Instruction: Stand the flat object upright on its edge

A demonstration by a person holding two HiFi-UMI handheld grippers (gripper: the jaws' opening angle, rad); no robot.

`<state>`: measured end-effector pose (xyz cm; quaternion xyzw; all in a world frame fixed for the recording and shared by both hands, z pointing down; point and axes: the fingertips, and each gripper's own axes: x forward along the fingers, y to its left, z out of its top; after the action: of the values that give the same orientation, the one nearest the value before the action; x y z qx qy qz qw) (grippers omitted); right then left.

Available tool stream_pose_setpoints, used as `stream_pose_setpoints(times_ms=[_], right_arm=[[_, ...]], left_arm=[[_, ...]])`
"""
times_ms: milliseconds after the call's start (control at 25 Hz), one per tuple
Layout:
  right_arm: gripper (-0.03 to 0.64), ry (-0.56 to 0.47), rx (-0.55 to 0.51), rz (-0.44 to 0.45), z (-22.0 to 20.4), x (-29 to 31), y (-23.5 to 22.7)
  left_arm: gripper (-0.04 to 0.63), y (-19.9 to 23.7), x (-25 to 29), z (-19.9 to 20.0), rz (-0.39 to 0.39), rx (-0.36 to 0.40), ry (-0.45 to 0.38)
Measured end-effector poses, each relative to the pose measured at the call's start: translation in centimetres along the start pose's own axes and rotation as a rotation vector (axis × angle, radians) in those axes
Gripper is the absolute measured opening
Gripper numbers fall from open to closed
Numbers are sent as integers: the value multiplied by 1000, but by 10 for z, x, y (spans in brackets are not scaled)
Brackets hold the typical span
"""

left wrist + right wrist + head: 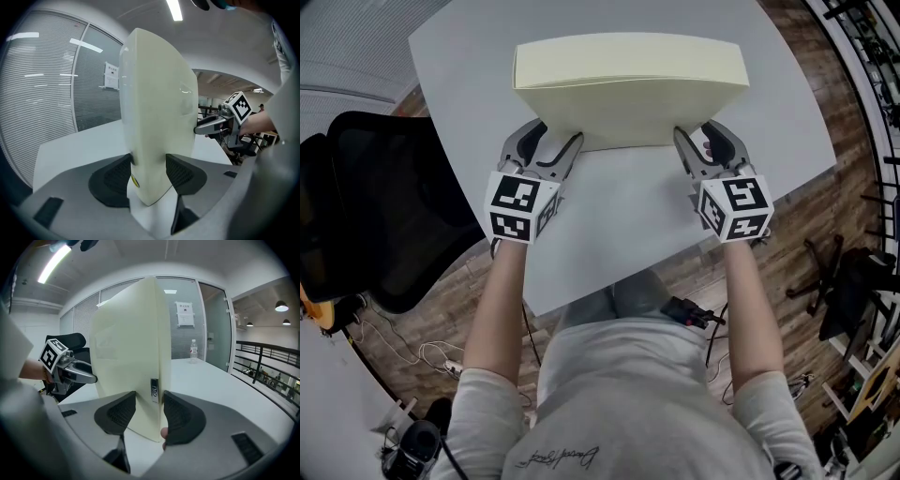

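A cream, flat, slab-like object [628, 103] stands nearly upright across the white table [619, 216], its thin top edge toward me. Whether its bottom edge touches the table is hidden. My left gripper [555, 141] is shut on the lower left corner, and my right gripper [698, 139] is shut on the lower right corner. In the left gripper view the object [154, 93] rises between the dark pads of the left gripper [149, 171], and the right gripper [211, 124] shows beyond. In the right gripper view the right gripper [149, 411] presses both faces of the object [131, 357]; the left gripper [75, 373] holds the far end.
A black office chair [384, 206] stands close to the table's left edge. Cables [422, 352] lie on the wooden floor below it. A water bottle [193, 351] stands far off on the table, before a glass wall. The table's near edge is close to my body.
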<state>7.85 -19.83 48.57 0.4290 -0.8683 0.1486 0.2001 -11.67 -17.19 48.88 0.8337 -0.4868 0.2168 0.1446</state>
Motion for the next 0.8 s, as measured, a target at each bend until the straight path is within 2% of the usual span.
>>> stream_pose_setpoints(times_ms=[280, 800], right_arm=[[204, 12, -5, 0, -10, -5, 3], [206, 15, -11, 2, -11, -3, 4]], left_arm=[[245, -6, -3, -8, -5, 39, 26], [247, -5, -4, -10, -5, 45, 33]])
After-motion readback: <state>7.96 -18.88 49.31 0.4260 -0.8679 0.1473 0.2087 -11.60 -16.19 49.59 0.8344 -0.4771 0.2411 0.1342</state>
